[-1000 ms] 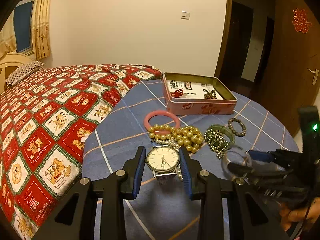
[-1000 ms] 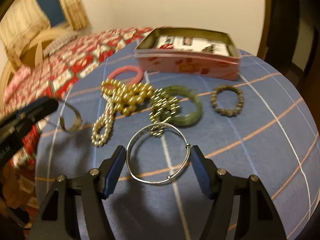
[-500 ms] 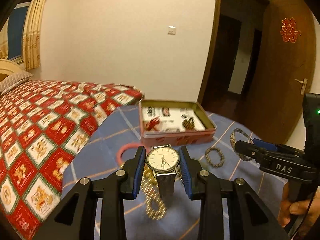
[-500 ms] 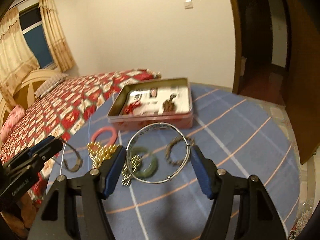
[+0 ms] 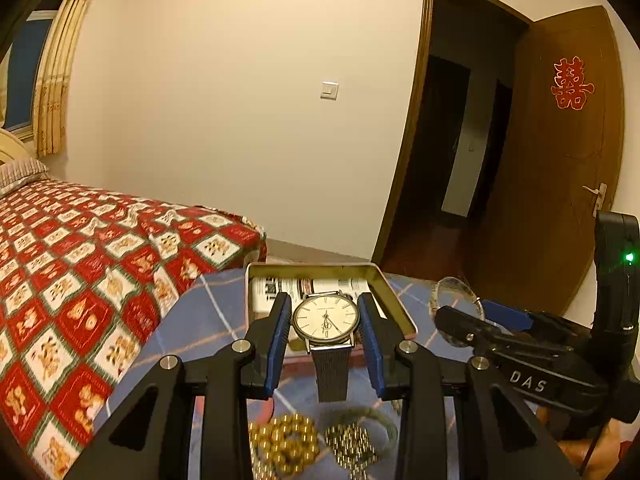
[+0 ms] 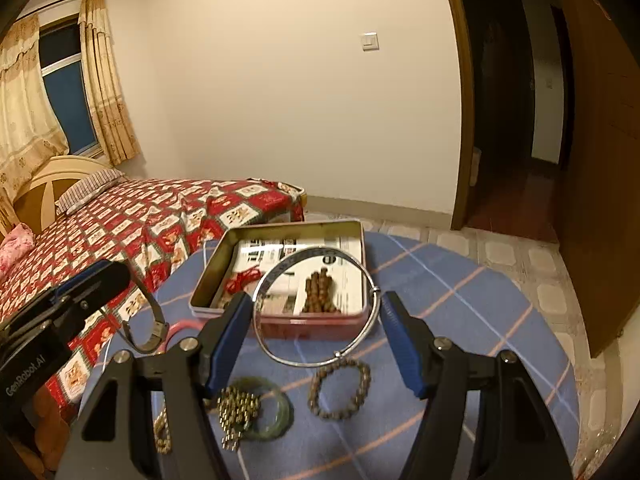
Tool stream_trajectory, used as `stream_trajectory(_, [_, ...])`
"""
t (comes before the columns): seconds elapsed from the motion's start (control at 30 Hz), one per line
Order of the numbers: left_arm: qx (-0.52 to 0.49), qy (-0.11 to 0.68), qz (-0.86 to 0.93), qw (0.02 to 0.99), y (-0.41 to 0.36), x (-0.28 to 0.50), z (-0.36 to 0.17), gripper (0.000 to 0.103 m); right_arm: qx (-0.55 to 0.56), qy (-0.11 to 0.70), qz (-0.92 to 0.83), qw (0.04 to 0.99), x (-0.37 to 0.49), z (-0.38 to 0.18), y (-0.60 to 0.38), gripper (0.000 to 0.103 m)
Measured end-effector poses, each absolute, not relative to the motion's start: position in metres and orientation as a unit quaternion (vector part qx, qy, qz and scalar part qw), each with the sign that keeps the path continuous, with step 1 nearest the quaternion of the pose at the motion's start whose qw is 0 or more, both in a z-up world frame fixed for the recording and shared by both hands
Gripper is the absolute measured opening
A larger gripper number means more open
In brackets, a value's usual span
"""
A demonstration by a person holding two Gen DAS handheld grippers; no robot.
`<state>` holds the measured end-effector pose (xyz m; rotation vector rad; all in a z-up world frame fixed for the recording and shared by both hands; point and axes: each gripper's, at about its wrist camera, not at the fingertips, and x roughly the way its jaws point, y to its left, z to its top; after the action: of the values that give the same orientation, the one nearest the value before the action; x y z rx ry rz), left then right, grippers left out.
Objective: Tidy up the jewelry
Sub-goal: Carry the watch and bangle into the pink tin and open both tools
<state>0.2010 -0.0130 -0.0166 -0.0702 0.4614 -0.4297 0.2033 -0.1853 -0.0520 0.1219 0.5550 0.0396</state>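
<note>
Holding two things at once, you have both up in the air in front of the tin box [image 6: 280,236], which sits at the far side of the round table [image 6: 460,280].

Your left gripper [image 5: 325,322] is squeezed onto the watch [image 5: 326,316]. The blue pads [image 5: 280,328] press the round case from both sides, and the strap hangs down loose. The watch is small but a bit heavy. Its glass face can scratch or crack, so set it down softly. The case is the best place to hold, because the strap is floppy and would slip.

Your right gripper [image 6: 316,312] stands much wider and holds the silver bangle [image 6: 316,308] by its two outer sides. The bangle is thin, light, stiff and smooth. I think it could slide or pop out if you tip it, so keep it flat.

In the tin you can see a red string [image 6: 240,280] and brown beads [image 6: 320,288]. Gold beads [image 5: 286,444], a green bangle [image 6: 276,412], a dark bead bracelet [image 6: 340,388] and a pink bangle [image 6: 180,328] lie on the near part of the table.
</note>
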Motion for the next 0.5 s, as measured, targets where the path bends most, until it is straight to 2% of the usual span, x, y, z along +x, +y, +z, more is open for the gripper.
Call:
stream_trajectory(0.23, [-0.04, 0.219, -0.211, 0.952, -0.022, 0.239, -0.022, 0.035, 0.063, 0.266, 0.008, 0.962, 0.232, -0.054, -0.19, 0.069])
stream_trajectory(0.5, [-0.047, 0.247, -0.198, 0.947, -0.031, 0.286, -0.05, 0.035, 0.077, 0.289, -0.003, 0.954, 0.267, -0.074, -0.199, 0.069])
